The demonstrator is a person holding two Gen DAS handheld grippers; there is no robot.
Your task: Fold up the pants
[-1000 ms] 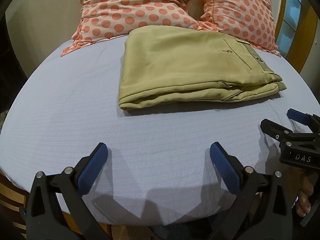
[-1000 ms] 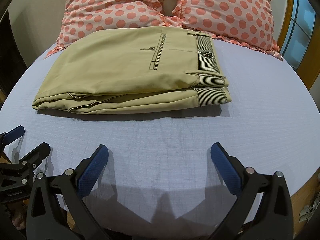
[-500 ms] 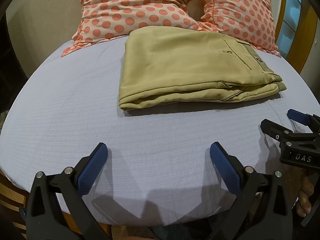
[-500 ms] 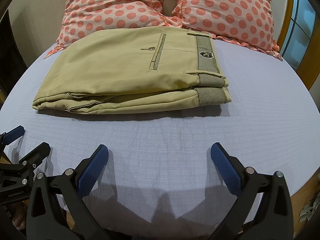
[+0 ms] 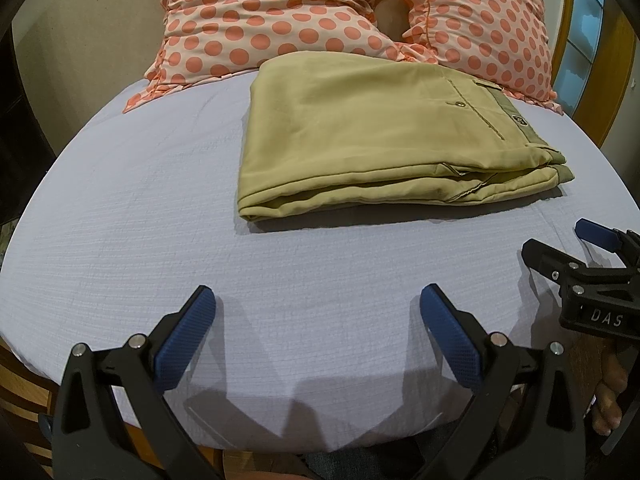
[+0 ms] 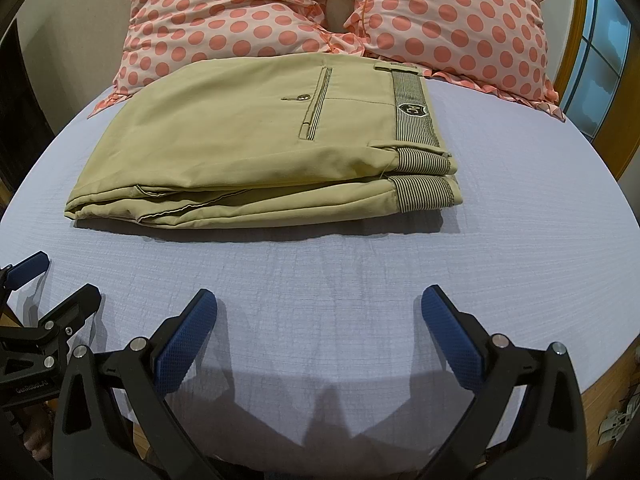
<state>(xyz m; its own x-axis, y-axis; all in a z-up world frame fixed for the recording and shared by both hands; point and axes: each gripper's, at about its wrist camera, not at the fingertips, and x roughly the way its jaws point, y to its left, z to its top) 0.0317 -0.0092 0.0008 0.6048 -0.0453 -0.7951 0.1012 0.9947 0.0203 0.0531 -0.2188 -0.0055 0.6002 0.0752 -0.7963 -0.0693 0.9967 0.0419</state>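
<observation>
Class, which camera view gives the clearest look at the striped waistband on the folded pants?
The right wrist view: the striped waistband faces the camera, its stripes and badge plain. The left wrist view shows that waistband only at a slant, near the far right edge of the pants, stripes unreadable.

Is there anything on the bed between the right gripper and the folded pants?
Nothing visible. Only bare lavender sheet lies between the open right gripper and the near edge of the khaki pants. The left gripper sits off to the side.
</observation>
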